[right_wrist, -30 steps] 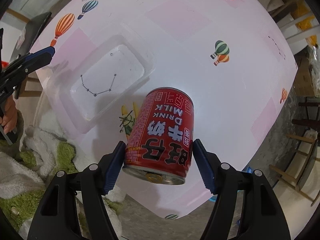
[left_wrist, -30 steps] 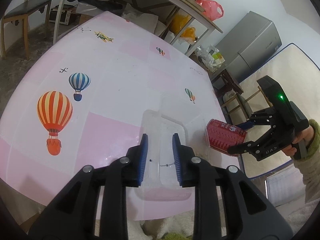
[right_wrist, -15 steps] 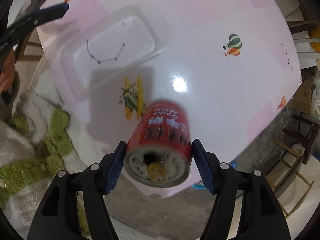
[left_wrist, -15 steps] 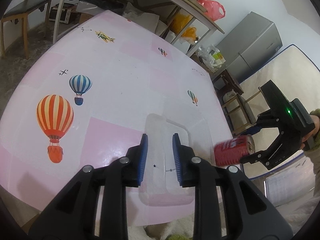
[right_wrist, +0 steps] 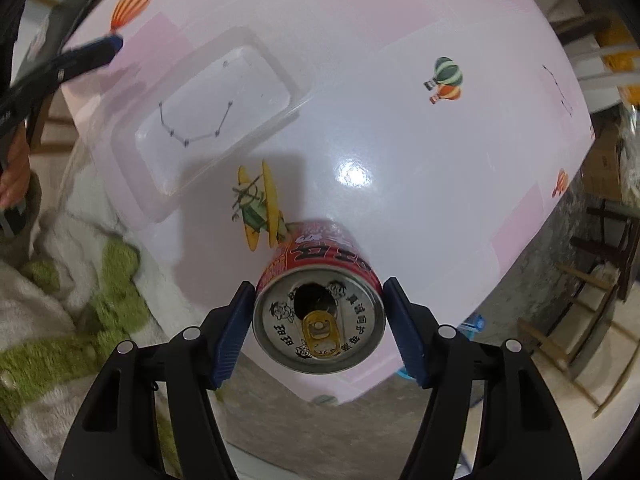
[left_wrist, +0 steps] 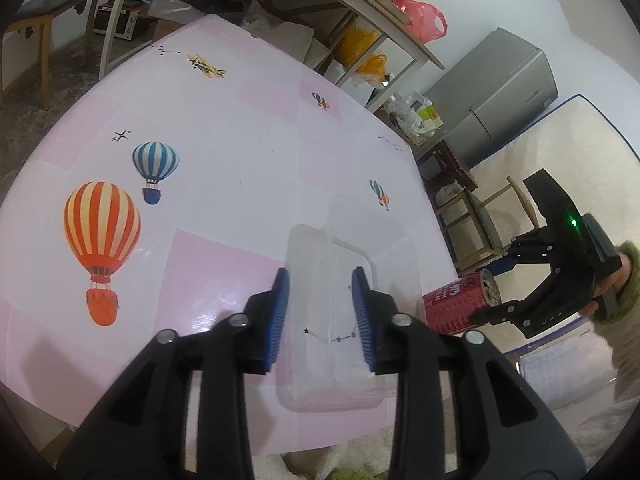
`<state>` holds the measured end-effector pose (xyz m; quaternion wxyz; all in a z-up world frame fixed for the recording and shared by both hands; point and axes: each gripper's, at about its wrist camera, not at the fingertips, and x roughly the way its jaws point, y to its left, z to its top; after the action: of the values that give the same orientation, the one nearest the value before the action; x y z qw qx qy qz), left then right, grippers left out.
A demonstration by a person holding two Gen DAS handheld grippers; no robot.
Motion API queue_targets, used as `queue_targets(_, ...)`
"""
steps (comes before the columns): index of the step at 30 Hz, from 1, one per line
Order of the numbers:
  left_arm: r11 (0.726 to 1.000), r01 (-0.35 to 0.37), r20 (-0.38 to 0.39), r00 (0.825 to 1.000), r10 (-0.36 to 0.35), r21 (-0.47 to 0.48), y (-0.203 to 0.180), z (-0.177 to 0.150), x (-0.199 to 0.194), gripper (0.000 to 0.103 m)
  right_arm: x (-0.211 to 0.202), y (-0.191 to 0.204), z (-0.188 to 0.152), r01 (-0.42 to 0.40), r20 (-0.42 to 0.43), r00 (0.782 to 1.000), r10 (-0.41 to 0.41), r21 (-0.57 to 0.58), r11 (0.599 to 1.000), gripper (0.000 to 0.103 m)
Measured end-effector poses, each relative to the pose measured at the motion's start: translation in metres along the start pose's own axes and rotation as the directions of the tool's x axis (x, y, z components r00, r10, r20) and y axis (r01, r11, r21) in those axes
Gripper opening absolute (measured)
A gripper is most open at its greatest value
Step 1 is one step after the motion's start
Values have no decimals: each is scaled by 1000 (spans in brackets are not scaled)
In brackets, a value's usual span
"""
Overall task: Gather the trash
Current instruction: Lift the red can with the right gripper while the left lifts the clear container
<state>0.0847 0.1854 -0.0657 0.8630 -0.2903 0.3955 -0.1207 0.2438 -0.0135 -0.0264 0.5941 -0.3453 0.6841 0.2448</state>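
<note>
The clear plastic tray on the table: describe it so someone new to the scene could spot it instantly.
Start at the pink balloon-print table, then go to its near edge, by the fluffy white and green rug. The clear plastic tray lies flat there, beside a printed yellow airplane. It alone is see-through and empty, a star-line print showing through its base, unlike the red can.

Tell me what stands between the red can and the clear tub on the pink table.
Nothing visible does. The red can is held in the right gripper, and only bare table with a printed yellow plane lies between it and the clear tub. The left gripper hovers over the tub, jaws opening, gripping nothing.
</note>
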Motion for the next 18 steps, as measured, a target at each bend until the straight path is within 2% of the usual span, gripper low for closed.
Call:
queue_targets(3,999,2,-17,1000,-1,40,-8,2,6,42,-8,-9,-11,-43,107,994,34,80,996,65)
queue_targets(6,997,-14,-54,998,19,80,-17,3,20,42,-15,-21,-27,-95,246,968,53,161,982,67)
queue_targets(8,994,-47,-83,995,56,103,-21,3,31,42,-14,-28,-35,-121,305,951,54,208,971,67)
queue_targets(10,987,-93,-96,990,105,129,-24,1,39,37,-12,-36,-45,-175,374,925,68,259,950,67)
queue_targets(12,981,-123,-114,983,141,152,-26,-1,46,18,-10,-40,-51,-200,424,904,63,286,937,67)
queue_targets(13,977,-141,-121,980,160,158,-27,-2,49,17,-8,-37,-55,-208,444,894,59,295,933,67)
queue_targets(15,974,-154,-127,976,176,164,-28,-4,51,5,-2,-36,-63,-245,497,866,61,314,917,65)
queue_targets(18,968,-182,-115,973,203,172,-32,-6,50,3,2,-39,-73,-292,570,820,56,332,897,64)
